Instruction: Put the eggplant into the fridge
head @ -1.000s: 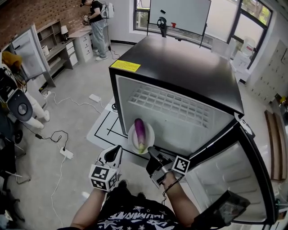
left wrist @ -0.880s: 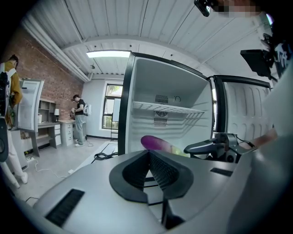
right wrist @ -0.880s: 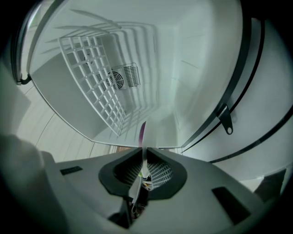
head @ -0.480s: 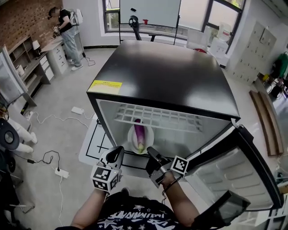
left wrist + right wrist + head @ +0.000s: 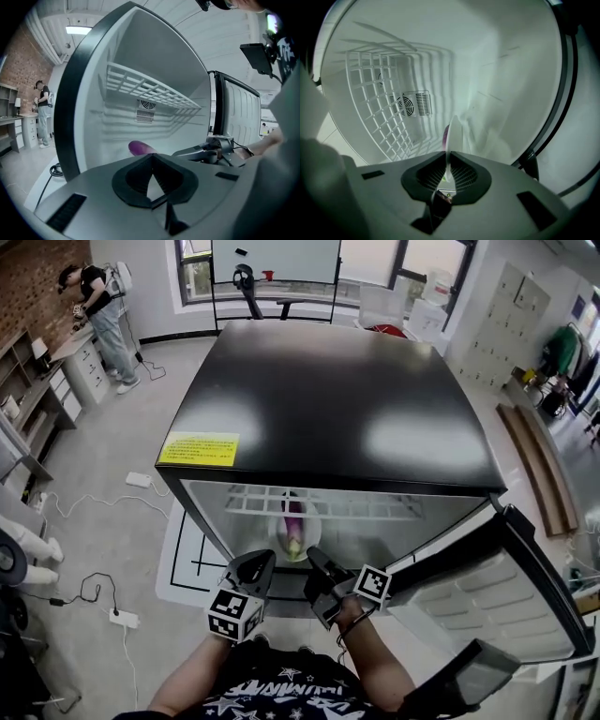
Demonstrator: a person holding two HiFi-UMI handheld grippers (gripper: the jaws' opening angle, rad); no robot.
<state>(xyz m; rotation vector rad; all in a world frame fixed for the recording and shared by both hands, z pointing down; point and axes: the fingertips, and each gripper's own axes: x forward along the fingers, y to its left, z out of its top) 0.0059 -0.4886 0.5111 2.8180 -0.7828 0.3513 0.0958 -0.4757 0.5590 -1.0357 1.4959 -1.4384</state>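
Nearest me are two grippers. My left gripper [image 5: 255,568] has its jaws pressed together on nothing. My right gripper [image 5: 315,561] pinches the rim of one white plate [image 5: 302,542]. One purple eggplant [image 5: 293,519] lies on that plate, inside the single black-topped fridge [image 5: 337,399], under its wire shelf [image 5: 375,505]. The fridge door [image 5: 487,601] stands open on the right. Cables [image 5: 94,502] trail over the grey floor [image 5: 103,456]. Far left, one person [image 5: 94,306] stands by a brick wall [image 5: 28,287].

White plate [image 5: 281,542], purple eggplant [image 5: 294,529] lying on it, beneath a wire shelf [image 5: 356,507]
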